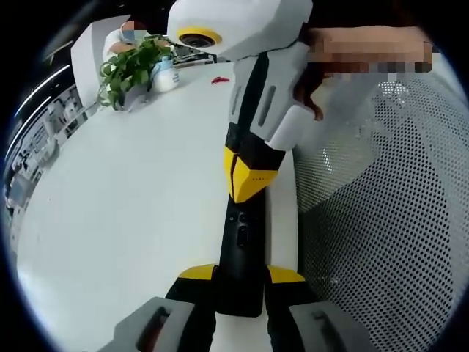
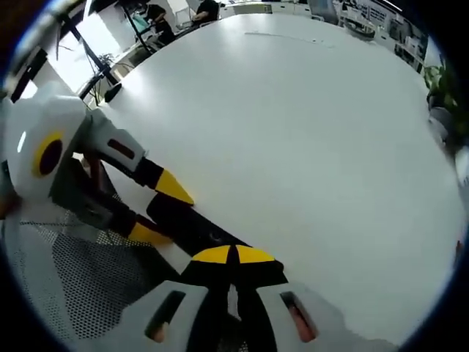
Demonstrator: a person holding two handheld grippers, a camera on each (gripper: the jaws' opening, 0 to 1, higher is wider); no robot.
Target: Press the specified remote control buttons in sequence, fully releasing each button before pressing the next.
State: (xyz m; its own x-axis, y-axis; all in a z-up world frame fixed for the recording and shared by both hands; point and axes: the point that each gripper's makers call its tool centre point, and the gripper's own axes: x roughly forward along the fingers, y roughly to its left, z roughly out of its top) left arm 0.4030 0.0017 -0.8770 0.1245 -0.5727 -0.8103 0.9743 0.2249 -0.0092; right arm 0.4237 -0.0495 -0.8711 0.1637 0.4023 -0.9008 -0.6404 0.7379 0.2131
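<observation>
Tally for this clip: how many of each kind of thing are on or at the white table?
Remote control: 1
Hand-held gripper: 2, left and right
Potted plant: 1
White bottle: 1
Small red item: 1
Total: 6

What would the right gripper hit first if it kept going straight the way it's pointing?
The remote, most likely: the right gripper is shut, its tips at or on it already. Past that sits the left gripper, clamped on the remote's far end. Depth is unclear.
</observation>
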